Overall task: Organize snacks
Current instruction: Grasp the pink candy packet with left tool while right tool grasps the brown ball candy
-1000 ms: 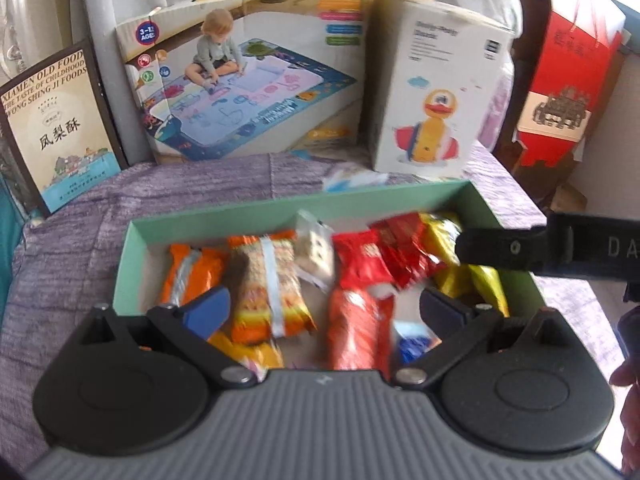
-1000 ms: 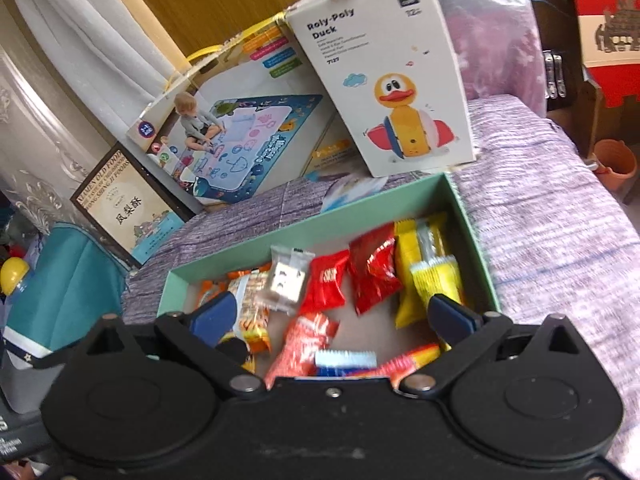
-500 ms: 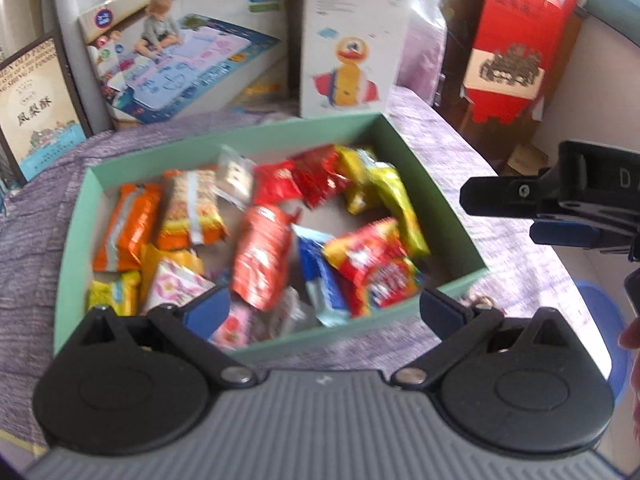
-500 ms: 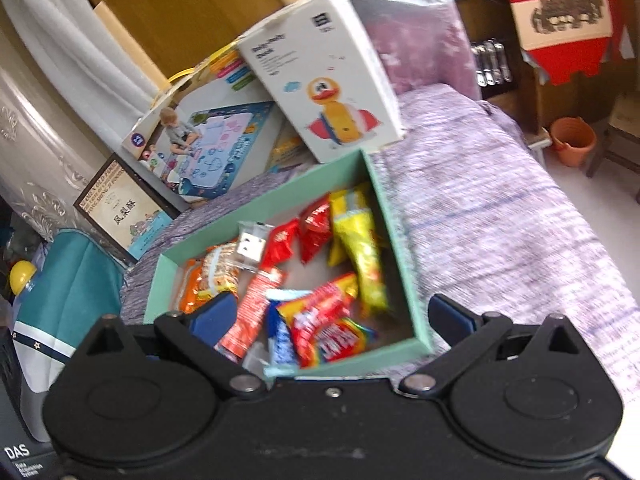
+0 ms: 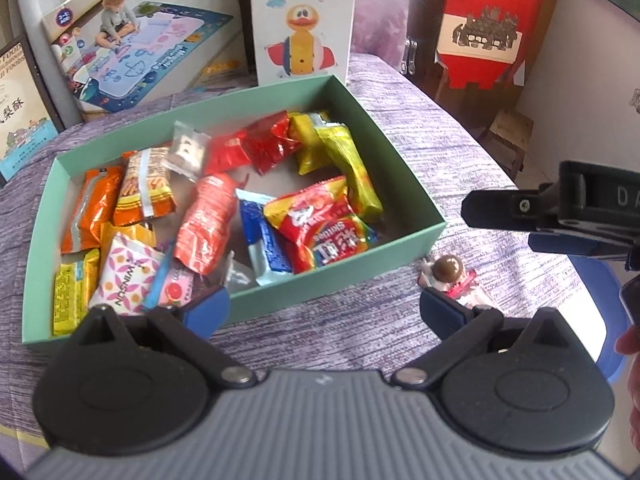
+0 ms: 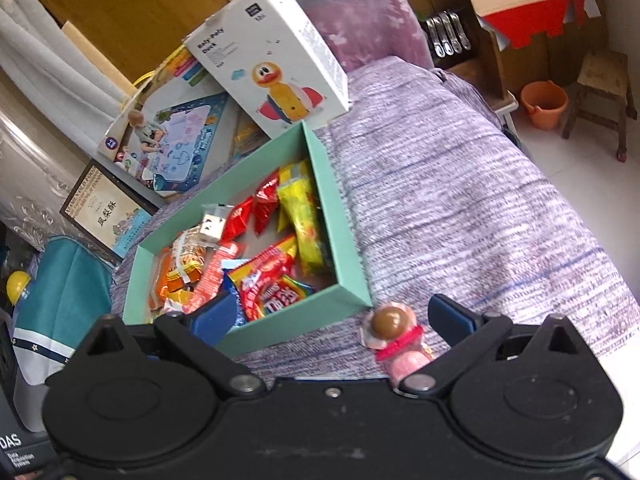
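A purple woven cloth (image 6: 460,208) covers the surface. Toy boxes (image 5: 304,20) lean along its far edge, before pale curtains (image 6: 52,68) and a wooden door (image 6: 132,4). Off the right edge stand a wooden stool (image 6: 600,92) and an orange bucket (image 6: 544,104) on a pale, daylit floor (image 6: 560,152).

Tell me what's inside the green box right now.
The green box holds loose snack packets: an orange pack, a red pouch, a yellow bar, a rainbow candy bag. Whatever lies beneath the pile is covered. A pink lollipop sits outside.
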